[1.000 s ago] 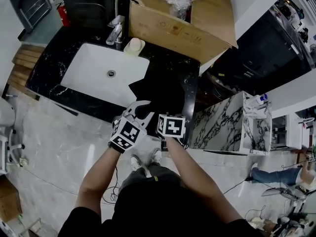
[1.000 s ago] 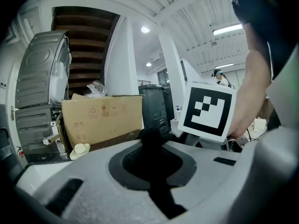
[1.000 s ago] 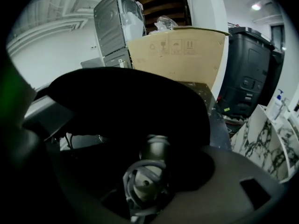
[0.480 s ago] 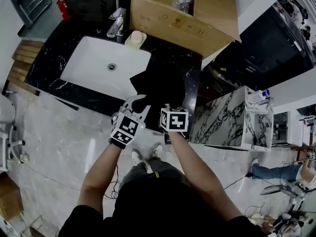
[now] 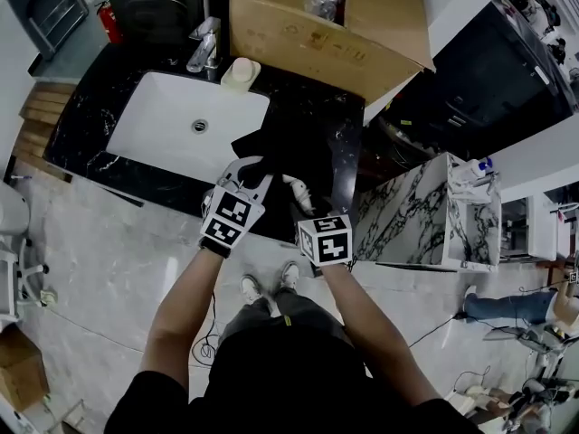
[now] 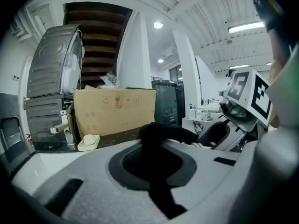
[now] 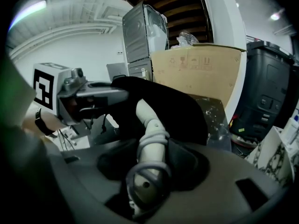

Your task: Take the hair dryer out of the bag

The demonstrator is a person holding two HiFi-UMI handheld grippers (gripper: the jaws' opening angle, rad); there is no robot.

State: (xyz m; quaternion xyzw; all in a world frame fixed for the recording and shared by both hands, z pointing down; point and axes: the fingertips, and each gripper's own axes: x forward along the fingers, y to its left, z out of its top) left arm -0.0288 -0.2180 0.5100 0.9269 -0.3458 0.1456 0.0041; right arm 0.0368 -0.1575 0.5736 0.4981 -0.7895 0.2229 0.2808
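- Pinching a fold of the black bag [image 5: 303, 147] with the left gripper [image 6: 155, 141], jaws pressed together, just right of the sink [image 5: 172, 125].
- Gripping the hair dryer [image 7: 148, 120] by its handle with the right gripper [image 7: 149, 174], jaws just closed in on it.
- Only in the right gripper view: cord [image 7: 153, 141] coiled round the handle; in the head view, merely a pale stub.
- Hidden inside the bag: the dryer's head.

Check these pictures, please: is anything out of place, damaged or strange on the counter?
Nothing looks spilled or damaged. Two things stand out: the handle of a hair dryer pokes out of the black bag near the front edge of the counter, with its cord wound around it, and a large cardboard box stands at the back.
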